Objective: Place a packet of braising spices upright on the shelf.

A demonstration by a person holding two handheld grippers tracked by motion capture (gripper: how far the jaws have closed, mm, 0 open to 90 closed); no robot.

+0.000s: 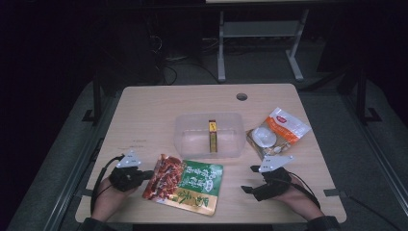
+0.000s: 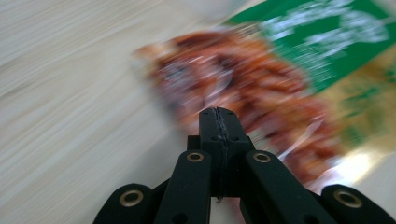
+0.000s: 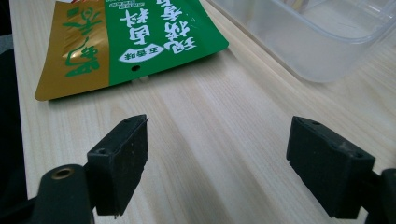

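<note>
A snack pouch (image 1: 192, 185), red at its left end and green and gold on the rest, lies flat near the table's front edge. My left gripper (image 1: 148, 174) sits at the pouch's red end with its jaws pressed together. In the blurred left gripper view the closed tips of the left gripper (image 2: 218, 119) lie over the red print of the pouch (image 2: 261, 84), and nothing shows between them. My right gripper (image 1: 249, 179) is open to the right of the pouch. In its own view the right gripper (image 3: 217, 158) has bare wood between its jaws, with the pouch (image 3: 135, 37) beyond.
A clear plastic tub (image 1: 185, 139) stands mid-table, and a slim yellow and red box (image 1: 212, 136) lies inside it. The tub (image 3: 303, 42) is also close ahead of my right gripper. A white and orange packet (image 1: 279, 132) lies to the tub's right. A cable hole (image 1: 241, 96) is near the far edge.
</note>
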